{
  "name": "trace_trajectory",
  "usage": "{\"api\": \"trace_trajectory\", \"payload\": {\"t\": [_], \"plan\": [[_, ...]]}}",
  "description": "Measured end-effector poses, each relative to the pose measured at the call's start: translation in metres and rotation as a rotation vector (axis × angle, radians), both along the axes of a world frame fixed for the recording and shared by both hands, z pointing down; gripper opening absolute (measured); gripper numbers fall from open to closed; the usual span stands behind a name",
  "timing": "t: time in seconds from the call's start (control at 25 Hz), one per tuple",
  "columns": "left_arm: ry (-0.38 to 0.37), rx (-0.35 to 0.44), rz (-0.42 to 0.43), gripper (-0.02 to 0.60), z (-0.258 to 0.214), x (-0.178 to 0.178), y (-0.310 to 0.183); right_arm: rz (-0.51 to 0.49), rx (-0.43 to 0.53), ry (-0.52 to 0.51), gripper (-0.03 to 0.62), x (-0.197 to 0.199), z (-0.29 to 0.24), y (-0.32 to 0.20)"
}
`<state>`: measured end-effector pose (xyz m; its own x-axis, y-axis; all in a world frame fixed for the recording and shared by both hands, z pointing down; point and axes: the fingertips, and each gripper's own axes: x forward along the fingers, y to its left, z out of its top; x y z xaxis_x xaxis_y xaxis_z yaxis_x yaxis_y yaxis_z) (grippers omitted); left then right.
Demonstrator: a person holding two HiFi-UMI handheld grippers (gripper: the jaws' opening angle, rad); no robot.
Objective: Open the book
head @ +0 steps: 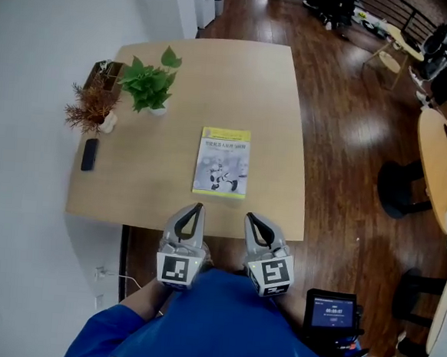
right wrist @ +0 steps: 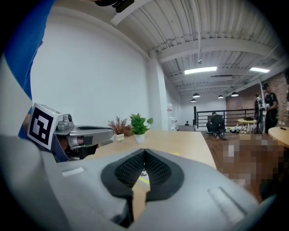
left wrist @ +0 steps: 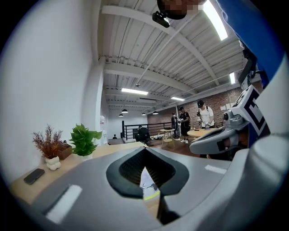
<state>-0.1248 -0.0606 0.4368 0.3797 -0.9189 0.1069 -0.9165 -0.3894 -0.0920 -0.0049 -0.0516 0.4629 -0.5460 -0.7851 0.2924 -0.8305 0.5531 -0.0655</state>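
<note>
A closed book (head: 222, 162) with a pale cover and yellow edges lies flat near the middle of the wooden table (head: 273, 139). My left gripper (head: 198, 207) and right gripper (head: 250, 217) hover side by side over the table's near edge. Both point toward the book and stop short of it. Each has its jaws shut with nothing between them. In the left gripper view a sliver of the book (left wrist: 149, 182) shows through the gap below the closed tips of the left gripper (left wrist: 145, 151). The right gripper (right wrist: 144, 152) likewise shows closed tips, with the table beyond.
A green potted plant (head: 150, 85), a dried plant in a white pot (head: 92, 110) and a black phone (head: 90, 154) sit on the table's left side. A device with a lit screen (head: 331, 312) hangs at my right. Round tables and chairs stand on the wooden floor to the right.
</note>
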Motion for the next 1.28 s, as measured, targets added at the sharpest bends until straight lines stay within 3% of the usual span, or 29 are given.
{"api": "trace_trajectory", "payload": {"t": [0.48,0.8,1.28], "plan": [[0.009,-0.027,0.124,0.006,0.022,-0.037,-0.05,0.174,-0.053,0.044,0.002,-0.023,0.019,-0.039],[-0.014,-0.097,0.141,0.006,0.045,-0.022,-0.075,0.196,-0.131,0.016,0.002,-0.005,0.049,-0.068],[-0.084,-0.244,0.148,0.006,0.096,-0.011,-0.104,0.185,-0.333,-0.013,0.002,0.005,0.122,-0.101]]}}
